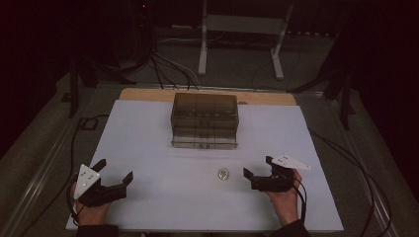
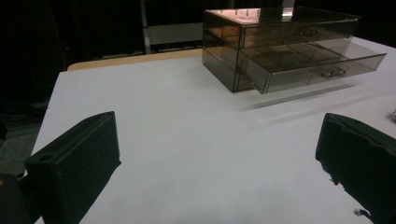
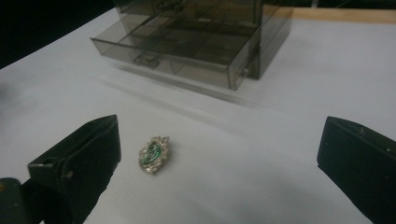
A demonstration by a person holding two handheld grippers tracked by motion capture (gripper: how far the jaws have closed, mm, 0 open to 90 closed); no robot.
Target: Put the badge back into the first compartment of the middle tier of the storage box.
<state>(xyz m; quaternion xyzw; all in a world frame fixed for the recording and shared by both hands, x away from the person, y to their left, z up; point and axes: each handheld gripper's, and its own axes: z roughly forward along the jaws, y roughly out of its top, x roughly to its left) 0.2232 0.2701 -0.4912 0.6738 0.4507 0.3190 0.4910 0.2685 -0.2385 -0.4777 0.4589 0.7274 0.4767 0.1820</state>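
A smoky clear drawer box [image 1: 205,120] stands at the middle back of the white table top, with a lower drawer [image 2: 317,65] pulled partly out. A small oval brooch [image 1: 224,174] with a green stone and a silver rim lies flat in front of the box [image 3: 196,32]. My right gripper [image 1: 257,167] rests open just right of the brooch [image 3: 153,155], which lies near its left jaw. My left gripper [image 1: 116,170] sits open at the front left, with bare table between its jaws. The box [image 2: 275,42] lies far ahead of it to the right.
The white sheet [image 1: 148,128] covers a wooden board [image 1: 148,94] on a grey floor. Black cables [image 1: 168,66] and a white metal stand [image 1: 242,29] lie behind the table. A hand holds each gripper at the front edge.
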